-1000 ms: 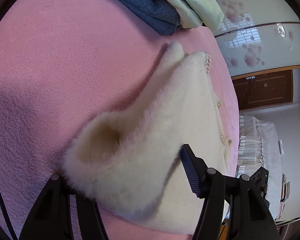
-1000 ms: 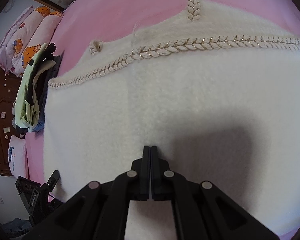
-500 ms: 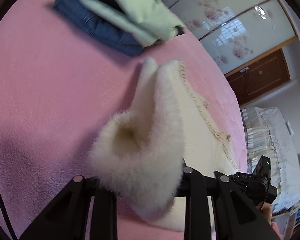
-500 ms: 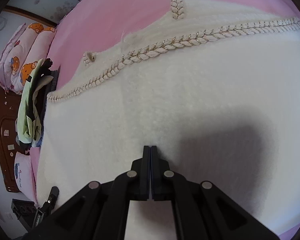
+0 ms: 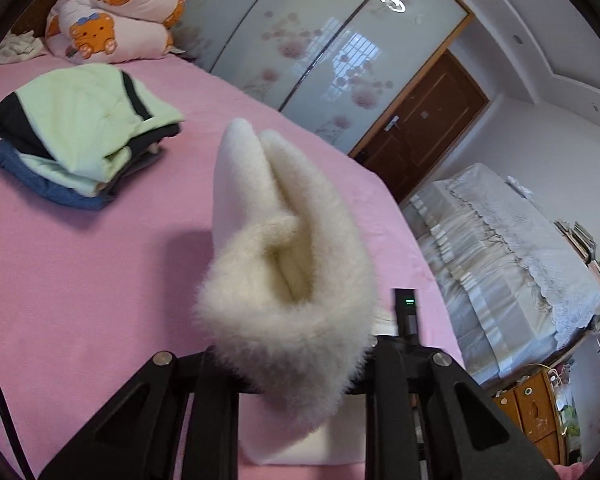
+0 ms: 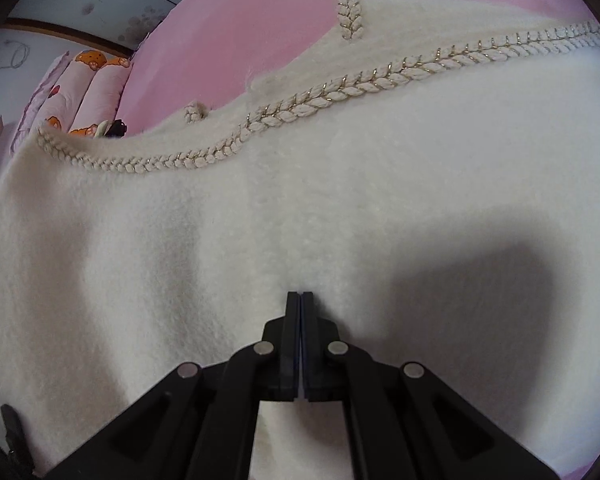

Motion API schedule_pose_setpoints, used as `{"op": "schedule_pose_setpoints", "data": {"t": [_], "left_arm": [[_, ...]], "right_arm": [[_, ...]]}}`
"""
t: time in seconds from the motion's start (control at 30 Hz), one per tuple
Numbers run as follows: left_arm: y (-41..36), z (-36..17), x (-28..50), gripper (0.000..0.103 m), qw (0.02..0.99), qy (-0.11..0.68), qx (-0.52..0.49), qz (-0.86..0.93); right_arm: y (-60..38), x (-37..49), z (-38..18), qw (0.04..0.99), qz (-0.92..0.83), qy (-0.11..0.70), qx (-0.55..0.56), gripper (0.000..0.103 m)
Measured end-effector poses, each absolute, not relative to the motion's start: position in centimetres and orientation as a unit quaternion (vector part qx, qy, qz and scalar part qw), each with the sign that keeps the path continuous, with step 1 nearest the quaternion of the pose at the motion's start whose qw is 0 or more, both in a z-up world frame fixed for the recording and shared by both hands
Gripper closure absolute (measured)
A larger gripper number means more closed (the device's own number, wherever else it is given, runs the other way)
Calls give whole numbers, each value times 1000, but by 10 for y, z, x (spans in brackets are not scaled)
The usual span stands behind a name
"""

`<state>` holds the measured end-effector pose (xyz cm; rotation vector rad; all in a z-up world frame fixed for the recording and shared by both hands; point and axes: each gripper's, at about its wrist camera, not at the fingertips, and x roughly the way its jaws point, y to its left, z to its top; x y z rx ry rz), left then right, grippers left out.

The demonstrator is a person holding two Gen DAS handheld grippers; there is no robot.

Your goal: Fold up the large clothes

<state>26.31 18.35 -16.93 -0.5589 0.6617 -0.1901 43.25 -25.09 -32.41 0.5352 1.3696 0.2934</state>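
A cream fluffy sweater (image 6: 340, 208) with a braided gold-flecked trim (image 6: 324, 100) lies spread on the pink bed (image 6: 236, 28). My left gripper (image 5: 296, 376) is shut on the sweater's sleeve cuff (image 5: 284, 292) and holds it lifted off the bed; the sleeve hangs back toward the bed. My right gripper (image 6: 301, 300) is shut, with its tips pressed down on the middle of the sweater body; I cannot see cloth between the fingers.
A stack of folded clothes (image 5: 80, 132), light green over blue denim, sits on the bed at the left. Patterned quilts (image 5: 116, 28) lie at the headboard. A second bed with a white cover (image 5: 500, 248) and a brown door (image 5: 424, 124) stand beyond.
My left gripper has closed on the sleeve cuff and raised it, tilting up so the room comes into view. The sweater's left edge has lifted in the right wrist view. The right gripper stays put.
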Motion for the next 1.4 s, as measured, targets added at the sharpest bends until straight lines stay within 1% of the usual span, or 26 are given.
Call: {"op": "schedule_pose_setpoints", "data": {"t": [0.1, 0.3, 0.43, 0.57, 0.67, 0.8, 0.9, 1.03, 1.13, 1.23, 1.4], "left_arm": [[144, -159, 265, 86, 910, 316, -246, -107], [70, -158, 262, 86, 908, 319, -237, -132], [18, -165, 260, 86, 904, 334, -220, -150], [-33, -163, 255, 86, 920, 337, -139, -145], [-52, -163, 254, 85, 920, 339, -131, -148], [-79, -161, 248, 85, 926, 338, -77, -152], [-102, -164, 244, 85, 924, 346, -47, -153], [-123, -172, 239, 85, 916, 367, -29, -159], [-133, -190, 239, 85, 905, 397, -12, -154], [-148, -211, 242, 85, 894, 421, 5, -151], [-191, -243, 237, 84, 889, 428, 80, -139]], "right_arm": [[-258, 438, -331, 715, 158, 628, 262, 103], [-285, 447, -350, 664, 201, 635, 340, 103], [-298, 456, -357, 654, 225, 640, 335, 103], [-310, 461, -362, 640, 247, 642, 342, 103], [-325, 460, -364, 626, 256, 644, 357, 103], [-353, 462, -354, 632, 248, 654, 332, 103], [-386, 465, -347, 632, 252, 651, 336, 103], [-434, 477, -325, 675, 213, 623, 332, 103], [-474, 491, -308, 693, 191, 597, 356, 103], [-501, 501, -288, 719, 172, 591, 322, 103], [-528, 509, -268, 738, 153, 588, 293, 103]]}}
